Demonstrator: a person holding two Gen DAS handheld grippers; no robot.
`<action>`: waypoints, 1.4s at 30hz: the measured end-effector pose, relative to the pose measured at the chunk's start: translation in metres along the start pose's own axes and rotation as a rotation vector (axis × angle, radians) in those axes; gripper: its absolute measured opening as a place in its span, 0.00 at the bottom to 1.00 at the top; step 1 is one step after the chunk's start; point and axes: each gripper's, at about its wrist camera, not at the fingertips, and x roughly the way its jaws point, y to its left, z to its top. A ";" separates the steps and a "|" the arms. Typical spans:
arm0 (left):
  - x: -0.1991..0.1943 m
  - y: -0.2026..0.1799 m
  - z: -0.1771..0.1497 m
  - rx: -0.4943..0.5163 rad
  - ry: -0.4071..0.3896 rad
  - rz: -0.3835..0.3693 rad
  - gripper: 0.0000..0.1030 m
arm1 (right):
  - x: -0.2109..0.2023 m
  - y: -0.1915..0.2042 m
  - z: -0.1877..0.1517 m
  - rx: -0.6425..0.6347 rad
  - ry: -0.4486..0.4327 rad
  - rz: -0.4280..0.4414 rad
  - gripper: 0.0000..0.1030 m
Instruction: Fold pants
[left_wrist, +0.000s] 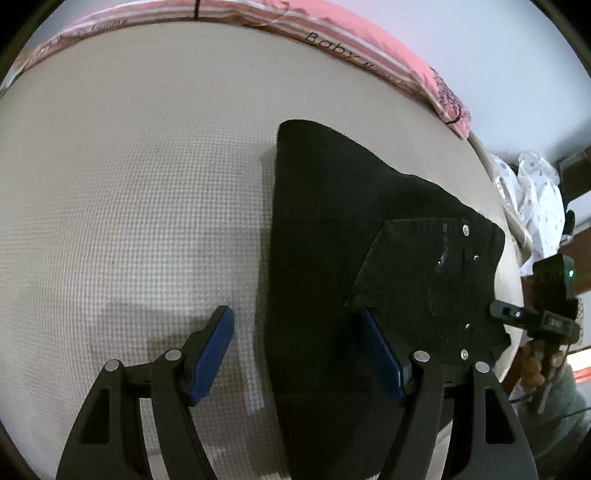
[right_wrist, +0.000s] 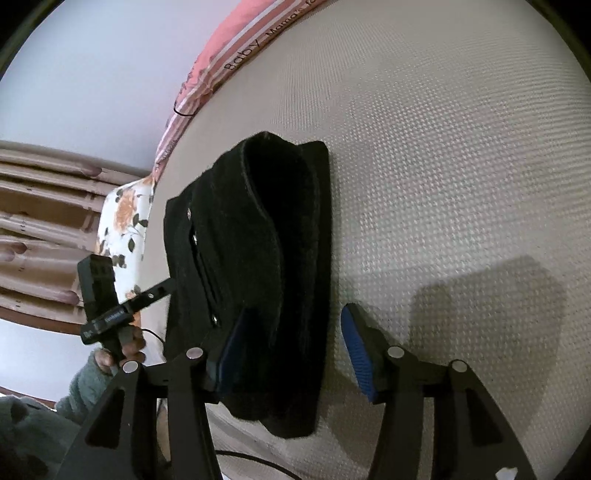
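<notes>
Pants (left_wrist: 332, 229), black, napped, folded, on waffle-textured mattress (left_wrist: 129, 166).

A bed (left_wrist: 129, 166) is seen, covered by a beige sheet with a fine waffle weave. Black pants (left_wrist: 332, 240) are laid directly on it in a folded bundle, near the bed's edge (metal studs are visible on the upper layer). Along the far edge, a pink striped cloth (left_wrist: 369, 48) printed with the word "Baby" is spread where the bed meets the wall. Soft shadows are cast on the bare sheet beside the pants.
</notes>
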 end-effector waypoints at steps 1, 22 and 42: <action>0.001 -0.002 0.001 -0.002 -0.010 -0.005 0.74 | 0.003 0.001 0.002 -0.006 0.007 0.012 0.48; 0.007 0.013 0.002 -0.081 0.059 -0.316 0.76 | 0.023 0.000 0.020 0.010 -0.005 0.157 0.47; 0.005 -0.019 0.000 -0.025 -0.054 -0.166 0.25 | 0.026 0.032 0.005 -0.036 -0.084 0.074 0.33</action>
